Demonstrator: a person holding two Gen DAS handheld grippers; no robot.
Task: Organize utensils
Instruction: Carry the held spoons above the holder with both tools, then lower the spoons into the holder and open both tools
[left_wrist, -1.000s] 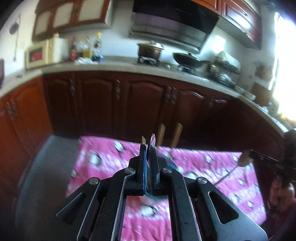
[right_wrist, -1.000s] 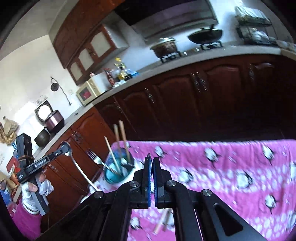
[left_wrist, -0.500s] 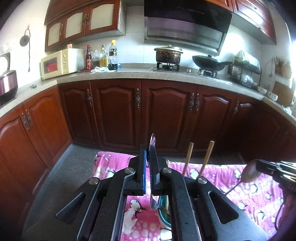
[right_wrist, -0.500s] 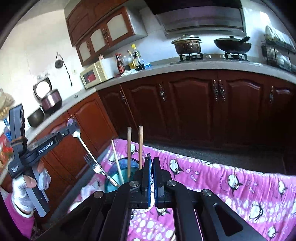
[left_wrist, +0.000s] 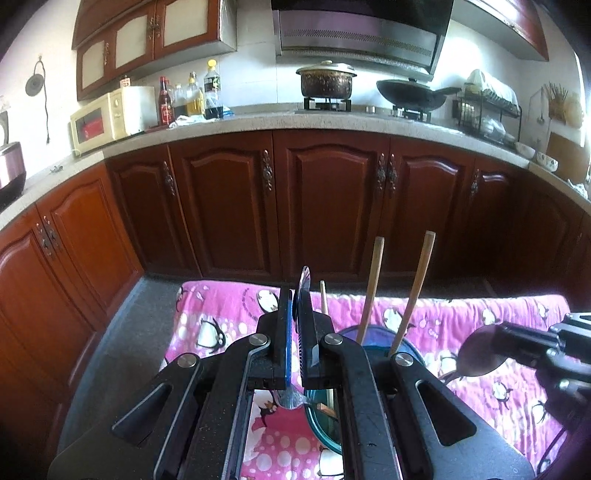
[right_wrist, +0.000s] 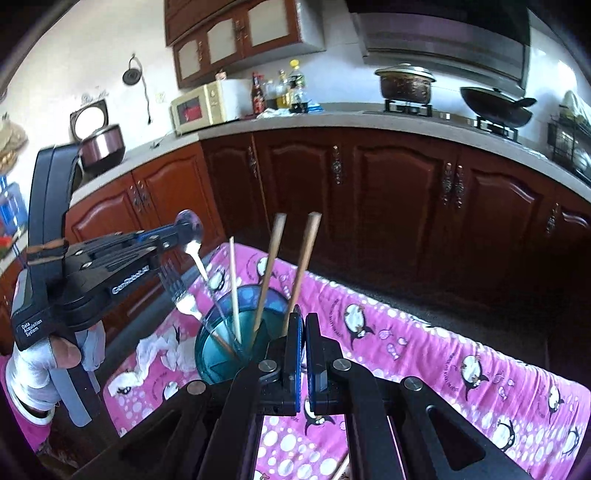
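Both grippers clenched on utensils above the teal cup.
Left gripper (left_wrist: 294, 325) was clamped on a metal spoon (right_wrist: 192, 236), handle angled down toward the teal cup (right_wrist: 221, 343). Right gripper (right_wrist: 303, 343) was clamped on another spoon (left_wrist: 480, 354). Chopsticks (right_wrist: 269, 273) and a fork (right_wrist: 177, 291) were stood in the cup on the pink-clothed desk (right_wrist: 424, 354); cabinets (left_wrist: 325, 206) were seen behind.

A: The left gripper (left_wrist: 294, 295) has its jaws clamped on a thin metal utensil handle (left_wrist: 305, 280), edge-on above a pink penguin-print cloth (left_wrist: 229, 317).

B: And right of it?

A: A teal cup (left_wrist: 402, 345) holding two wooden chopsticks (left_wrist: 371, 288). At the right edge the right gripper (left_wrist: 535, 341) carries what may be a spoon (left_wrist: 480, 354); it is blurred.
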